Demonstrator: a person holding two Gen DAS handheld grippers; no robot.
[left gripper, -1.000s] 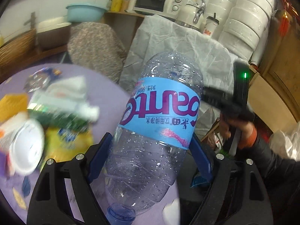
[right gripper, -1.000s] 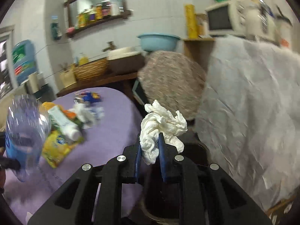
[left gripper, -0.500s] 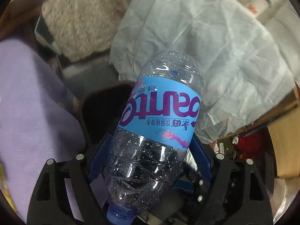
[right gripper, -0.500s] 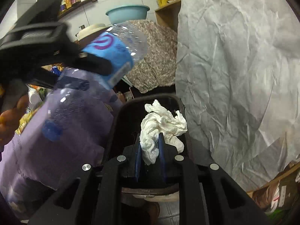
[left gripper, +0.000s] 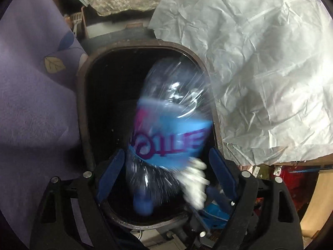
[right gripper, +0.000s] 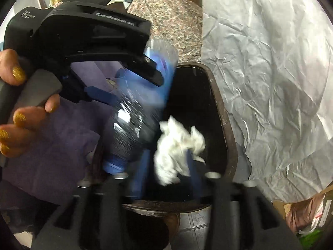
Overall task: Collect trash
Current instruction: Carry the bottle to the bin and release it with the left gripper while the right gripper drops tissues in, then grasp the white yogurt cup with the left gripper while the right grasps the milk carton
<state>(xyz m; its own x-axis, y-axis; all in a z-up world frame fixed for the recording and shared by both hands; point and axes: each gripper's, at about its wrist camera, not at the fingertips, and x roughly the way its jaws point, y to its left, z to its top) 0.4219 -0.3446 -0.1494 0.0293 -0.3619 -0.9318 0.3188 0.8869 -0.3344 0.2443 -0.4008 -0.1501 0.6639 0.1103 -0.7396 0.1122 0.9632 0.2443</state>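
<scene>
Dump step: over the bin (left gripper: 83, 95), bottle (left gripper: 166, 129) and tissue wad (right gripper: 177, 145) are being let go; left gripper (left gripper: 168, 166) is spread wide, right gripper (right gripper: 166, 166) has just been opening, neither gripping. More table trash gets fetched next, probably.

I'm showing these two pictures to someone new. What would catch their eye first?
The blurred plastic bottle with its blue label, between the left gripper's spread jaws, over the dark open bin. Next, the crumpled white tissue between the right gripper's just-opened jaws, over the same bin.
</scene>
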